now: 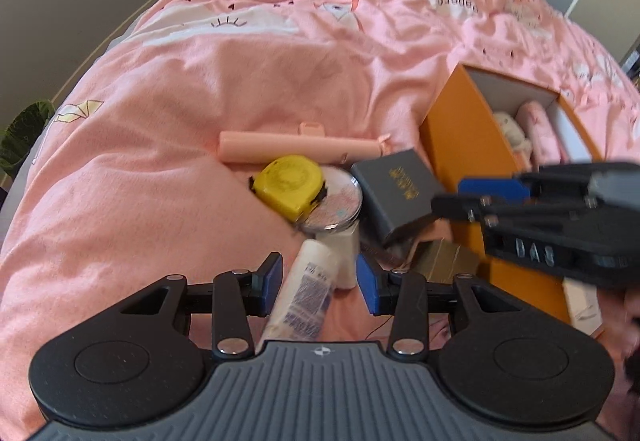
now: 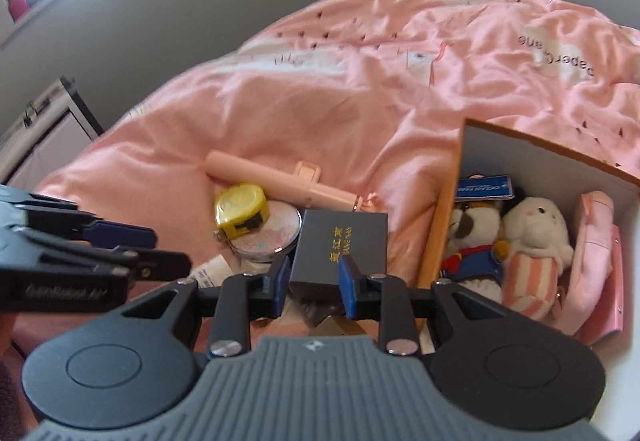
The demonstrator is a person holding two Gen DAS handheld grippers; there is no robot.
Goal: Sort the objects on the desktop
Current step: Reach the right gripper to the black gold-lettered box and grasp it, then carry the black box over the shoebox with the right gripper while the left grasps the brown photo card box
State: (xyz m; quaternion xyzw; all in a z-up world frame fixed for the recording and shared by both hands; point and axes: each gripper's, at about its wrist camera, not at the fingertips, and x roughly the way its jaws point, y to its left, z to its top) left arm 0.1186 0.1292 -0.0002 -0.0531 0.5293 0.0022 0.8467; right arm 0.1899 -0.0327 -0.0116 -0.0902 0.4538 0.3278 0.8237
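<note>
My right gripper [image 2: 314, 277] is shut on a dark grey box with gold lettering [image 2: 340, 249], held just above the pile; the box also shows in the left wrist view [image 1: 396, 193]. My left gripper [image 1: 318, 279] is open around a white tube [image 1: 306, 293] without squeezing it. A yellow tape measure [image 1: 288, 181] lies on a round compact [image 1: 336, 207] above a white jar [image 1: 340, 245]. A pink selfie stick [image 1: 300, 147] lies behind them. The orange box [image 2: 438, 225] stands to the right.
The orange box holds plush toys [image 2: 532, 229], a blue tag [image 2: 484, 187] and pink cloth [image 2: 596, 241]. A gold-coloured box [image 1: 444, 259] lies under the grey box. Everything rests on a rumpled pink duvet [image 1: 160, 121]. A wall lies to the left.
</note>
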